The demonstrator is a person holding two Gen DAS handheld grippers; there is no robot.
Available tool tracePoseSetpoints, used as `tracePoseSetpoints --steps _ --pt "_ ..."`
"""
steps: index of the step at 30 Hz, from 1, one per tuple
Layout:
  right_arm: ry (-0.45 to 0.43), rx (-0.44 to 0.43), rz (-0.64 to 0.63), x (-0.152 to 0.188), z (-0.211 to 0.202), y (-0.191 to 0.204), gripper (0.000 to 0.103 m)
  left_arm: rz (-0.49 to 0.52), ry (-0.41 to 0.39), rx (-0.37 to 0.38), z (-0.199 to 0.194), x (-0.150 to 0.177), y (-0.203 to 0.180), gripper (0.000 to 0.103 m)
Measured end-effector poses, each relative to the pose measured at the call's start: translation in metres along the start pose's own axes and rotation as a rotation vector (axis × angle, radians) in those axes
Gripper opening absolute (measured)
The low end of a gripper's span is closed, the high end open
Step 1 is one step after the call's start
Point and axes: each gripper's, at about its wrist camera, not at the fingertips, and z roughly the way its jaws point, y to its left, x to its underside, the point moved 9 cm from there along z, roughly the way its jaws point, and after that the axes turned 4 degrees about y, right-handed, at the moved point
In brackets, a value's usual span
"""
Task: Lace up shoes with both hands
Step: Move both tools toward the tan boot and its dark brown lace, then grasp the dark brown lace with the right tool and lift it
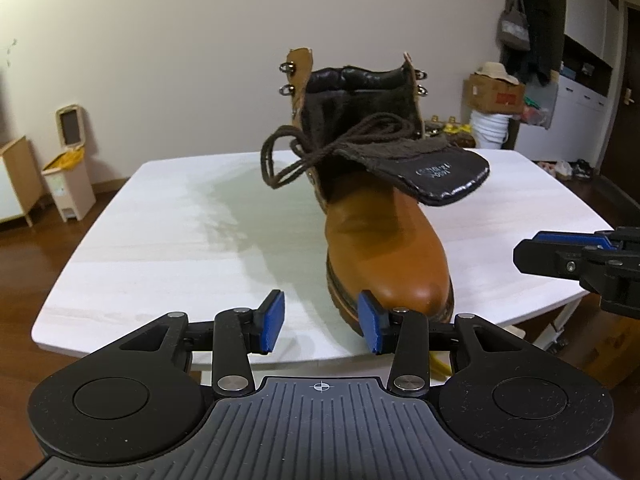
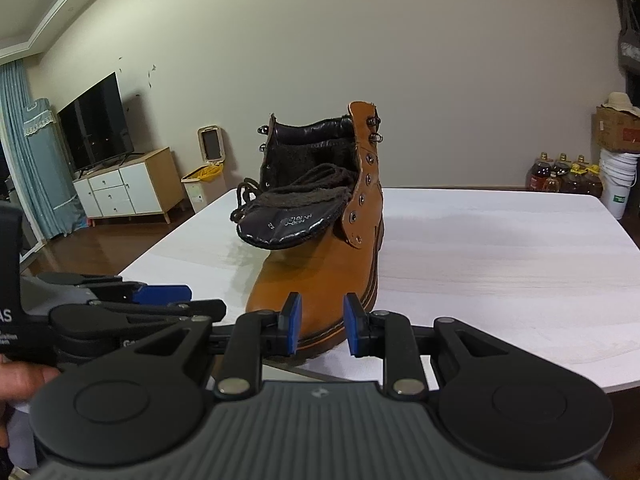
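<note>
left gripper (image 1: 319, 326): nearest the lens; jaws held apart, nothing between them; near the boot's toe
right gripper (image 2: 319, 329): jaws parted and empty; just short of the toe
step: judged as the approach; the lace (image 1: 298, 152) is best pinched at a free loop, one end per gripper
boot (image 1: 384, 240): tan leather, upright on the white table (image 1: 160, 240); tongue (image 1: 436, 174) flopped forward; brown lace bunched loosely at the left of the opening; upper eyelets unthreaded
</note>
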Motion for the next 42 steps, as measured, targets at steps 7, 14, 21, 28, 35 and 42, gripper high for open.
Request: tracePoseSetpoints --steps 7,14,21,28,35,42 --pt "0.002 0.004 0.005 -0.002 0.003 -0.006 0.025 0.015 0.0 0.009 0.0 -0.005 -0.005 0.043" --pt "-0.01 0.017 0.001 -0.008 -0.005 -0.012 0.025 0.026 0.005 0.01 0.002 -0.006 -0.008 0.043" --pt "-0.015 0.004 -0.019 -0.019 -0.002 -0.018 0.025 0.024 0.02 0.007 0.009 -0.008 -0.007 0.043" --pt "-0.025 -0.022 -0.089 -0.038 0.005 -0.017 0.025 0.031 0.018 0.005 0.013 -0.017 0.0 0.043" --pt "-0.045 -0.071 -0.369 -0.08 0.012 0.003 0.026 0.036 -0.017 -0.01 0.012 -0.036 0.015 0.043" --pt "0.107 -0.106 -0.591 -0.122 0.068 0.021 0.027 -0.001 -0.03 -0.008 0.02 -0.046 0.036 0.043"
